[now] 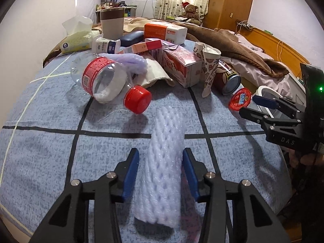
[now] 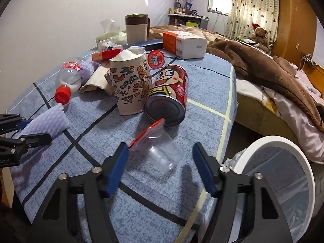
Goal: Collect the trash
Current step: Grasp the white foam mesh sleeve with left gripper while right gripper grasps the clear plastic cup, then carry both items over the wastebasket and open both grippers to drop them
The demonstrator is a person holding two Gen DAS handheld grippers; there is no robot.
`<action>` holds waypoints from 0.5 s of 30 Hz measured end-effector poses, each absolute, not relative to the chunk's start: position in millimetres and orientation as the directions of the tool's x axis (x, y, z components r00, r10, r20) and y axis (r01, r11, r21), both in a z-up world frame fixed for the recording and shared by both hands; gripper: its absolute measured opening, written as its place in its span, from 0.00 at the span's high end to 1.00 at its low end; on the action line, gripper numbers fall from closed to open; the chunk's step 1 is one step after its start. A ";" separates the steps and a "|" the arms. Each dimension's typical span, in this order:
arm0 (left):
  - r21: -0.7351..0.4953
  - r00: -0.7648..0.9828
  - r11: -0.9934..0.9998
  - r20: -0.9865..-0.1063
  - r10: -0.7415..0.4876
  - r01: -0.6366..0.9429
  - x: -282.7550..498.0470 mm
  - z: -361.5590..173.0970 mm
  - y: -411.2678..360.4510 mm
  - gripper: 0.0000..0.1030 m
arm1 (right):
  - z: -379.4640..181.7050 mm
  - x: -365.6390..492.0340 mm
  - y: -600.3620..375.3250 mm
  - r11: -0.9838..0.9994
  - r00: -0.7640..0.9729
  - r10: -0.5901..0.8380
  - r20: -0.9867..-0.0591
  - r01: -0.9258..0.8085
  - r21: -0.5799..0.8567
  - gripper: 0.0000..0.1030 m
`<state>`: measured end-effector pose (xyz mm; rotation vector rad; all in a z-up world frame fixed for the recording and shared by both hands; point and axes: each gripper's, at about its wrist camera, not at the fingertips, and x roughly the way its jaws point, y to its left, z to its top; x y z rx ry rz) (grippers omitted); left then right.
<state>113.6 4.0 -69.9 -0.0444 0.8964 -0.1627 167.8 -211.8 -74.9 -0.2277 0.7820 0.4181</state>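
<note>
1. The foam net sleeve (image 1: 164, 162) has its near end blurred behind the left claw (image 1: 161, 174).
2. The white trash bin (image 2: 283, 174) is cut off by the right wrist view's lower right edge.
3. The box labels (image 1: 162, 33) are too small to read.

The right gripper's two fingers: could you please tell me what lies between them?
In the right wrist view, a clear plastic cup with a peeled red foil lid lies on its side between the right gripper's open jaws, the pads not yet pressing it.
</note>
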 end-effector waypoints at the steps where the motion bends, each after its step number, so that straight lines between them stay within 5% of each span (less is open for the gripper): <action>1: -0.107 0.613 0.987 -0.774 -0.158 0.120 114.7 -70.0 3.9 0.59 | -75.3 167.3 -213.2 0.893 0.629 0.281 -0.725 -0.447 -0.042 0.43; 15: -0.132 0.623 0.984 -0.762 -0.177 0.119 114.4 -68.2 3.5 0.73 | -73.6 160.6 -219.7 0.909 0.655 0.307 -0.690 -0.416 0.010 0.47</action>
